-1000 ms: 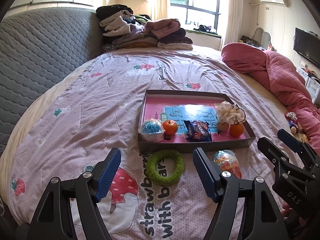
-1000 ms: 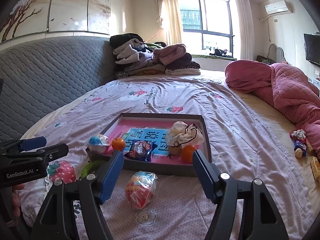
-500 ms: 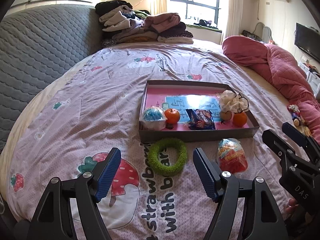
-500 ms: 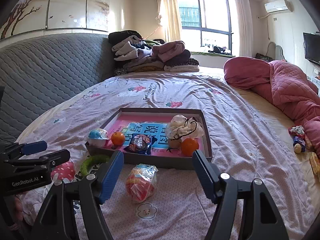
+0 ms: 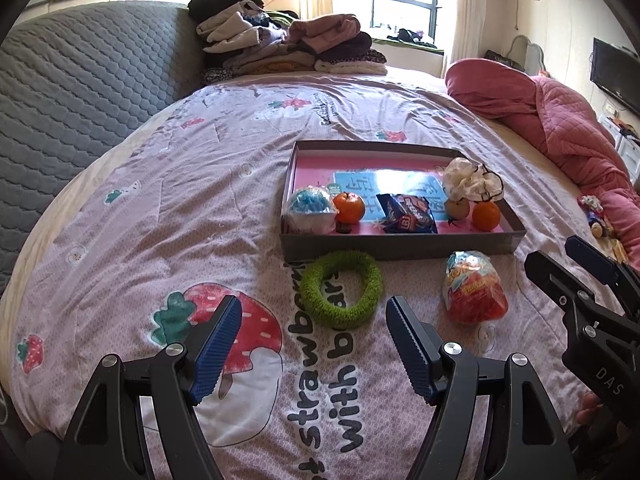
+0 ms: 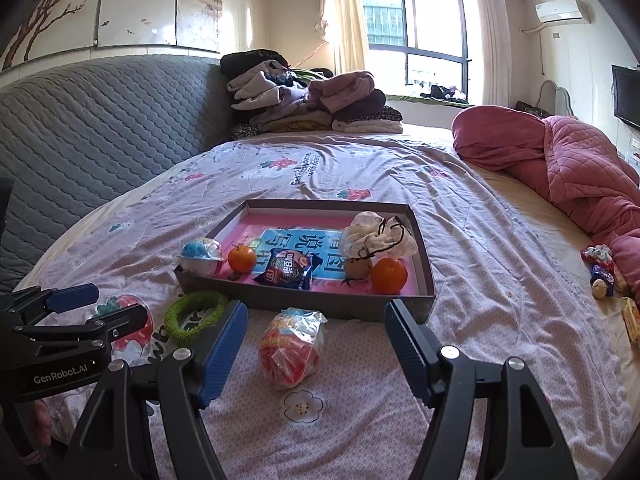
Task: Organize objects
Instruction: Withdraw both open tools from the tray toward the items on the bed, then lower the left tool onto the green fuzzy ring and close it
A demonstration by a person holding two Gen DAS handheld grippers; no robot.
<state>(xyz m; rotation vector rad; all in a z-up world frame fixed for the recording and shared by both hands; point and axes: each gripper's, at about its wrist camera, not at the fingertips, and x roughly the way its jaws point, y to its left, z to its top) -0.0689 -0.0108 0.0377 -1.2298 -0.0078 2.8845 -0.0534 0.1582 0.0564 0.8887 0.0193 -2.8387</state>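
**Both grippers spread and empty in front of the tray**

Landmark: the shallow grey tray (image 5: 400,249) with a pink floor, lying on the strawberry-print bedspread (image 5: 168,216).

Left of the tray's near wall, the left gripper (image 5: 314,322) hangs with jaws spread wide and nothing between the blue pads. The fuzzy green ring (image 5: 341,289) lies on the bedspread just in front of the tray's near left corner, touching or almost touching the wall; which one is unclear. In the right wrist view part of the ring is hidden behind a blue pad.

Inside the tray, left to right along the near wall: a blue-and-white wrapped ball (image 5: 311,209), an orange (image 5: 349,207), a dark blue snack packet (image 5: 408,213), a small brownish round fruit half hidden under a white drawstring pouch (image 5: 468,181), and a second orange (image 5: 486,215). A small dark item below the first orange is too small to identify.

In front of the tray's near right part lies a clear bag of red sweets (image 6: 291,345), apart from the wall. The right gripper (image 6: 314,322) hangs over it, jaws spread, touching nothing.

Far right of the tray, small wrapped items (image 6: 600,272) sit by the pink quilt (image 6: 568,160), hard to make out.
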